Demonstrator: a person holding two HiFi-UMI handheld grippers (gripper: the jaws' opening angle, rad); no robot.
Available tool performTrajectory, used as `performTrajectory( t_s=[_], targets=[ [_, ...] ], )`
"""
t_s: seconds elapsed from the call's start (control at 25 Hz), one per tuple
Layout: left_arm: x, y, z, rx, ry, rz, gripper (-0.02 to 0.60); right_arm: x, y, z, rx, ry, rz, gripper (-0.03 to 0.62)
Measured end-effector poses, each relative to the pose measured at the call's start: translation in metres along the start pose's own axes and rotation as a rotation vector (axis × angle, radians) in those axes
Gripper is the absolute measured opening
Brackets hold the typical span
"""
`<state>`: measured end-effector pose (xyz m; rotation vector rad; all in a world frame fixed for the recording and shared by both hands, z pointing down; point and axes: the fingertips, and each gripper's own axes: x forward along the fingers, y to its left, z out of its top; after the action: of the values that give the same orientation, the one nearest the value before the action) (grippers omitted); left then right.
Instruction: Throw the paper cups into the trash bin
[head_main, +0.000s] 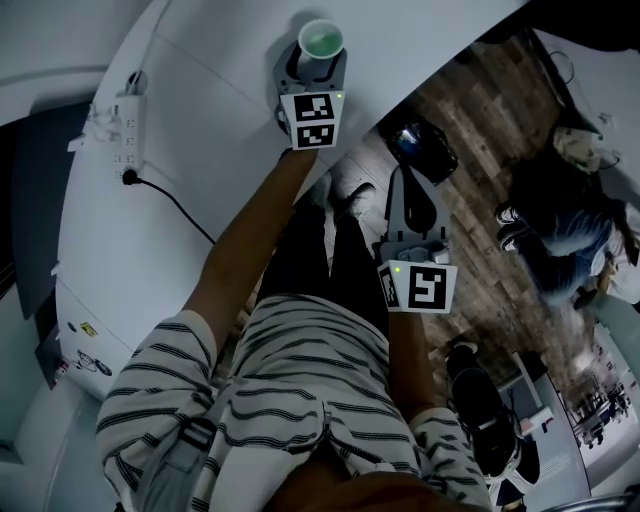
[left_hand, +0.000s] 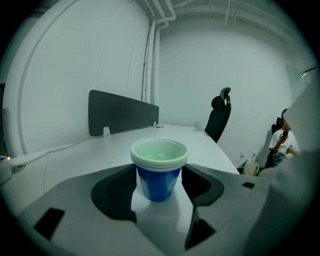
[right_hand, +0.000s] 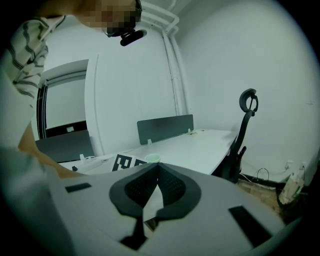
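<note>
A stack of blue paper cups (left_hand: 159, 172) with white rims stands upright on the white table (left_hand: 75, 165). My left gripper (left_hand: 159, 192) is open, and the cups stand between its dark pads (left_hand: 112, 192) without being squeezed. From the head view, the cups (head_main: 321, 38) sit at the table's far end between the tips of the left gripper (head_main: 318, 60). My right gripper (head_main: 412, 185) hangs off the table's edge over the wooden floor. In its own view the right gripper (right_hand: 158, 166) is shut, tips together, with nothing in them. The cups' rim (right_hand: 152, 158) shows beyond them.
A white power strip (head_main: 118, 135) with a black cable (head_main: 170, 200) lies on the table's left part. A dark divider panel (left_hand: 122, 112) stands at the table's back and an office chair (left_hand: 220, 117) beside it. A dark round object (head_main: 425, 150) sits on the floor, and a person (head_main: 560, 215) farther right.
</note>
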<state>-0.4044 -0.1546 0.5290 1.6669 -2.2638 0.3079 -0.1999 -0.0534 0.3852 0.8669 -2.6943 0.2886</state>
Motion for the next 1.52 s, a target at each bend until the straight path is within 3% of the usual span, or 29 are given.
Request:
performTrajectory(
  t_s=[0.52,0.96,1.52],
  targets=[
    [-0.013,-0.005,0.025,-0.009,-0.021,-0.016,0.285,-0.008,-0.01,0.012,0.01,-0.033,-0.032,0.011],
    [-0.048,-0.033,0.066,0.002,-0.062,-0.065,0.284,-0.033,-0.025,0.028,0.046,-0.081,-0.089,0.011],
    [-0.104,-0.077,0.12,-0.055,-0.113,-0.131,0.284,-0.073,-0.044,0.061,0.025,-0.148,-0.153,0.011]
  ],
)
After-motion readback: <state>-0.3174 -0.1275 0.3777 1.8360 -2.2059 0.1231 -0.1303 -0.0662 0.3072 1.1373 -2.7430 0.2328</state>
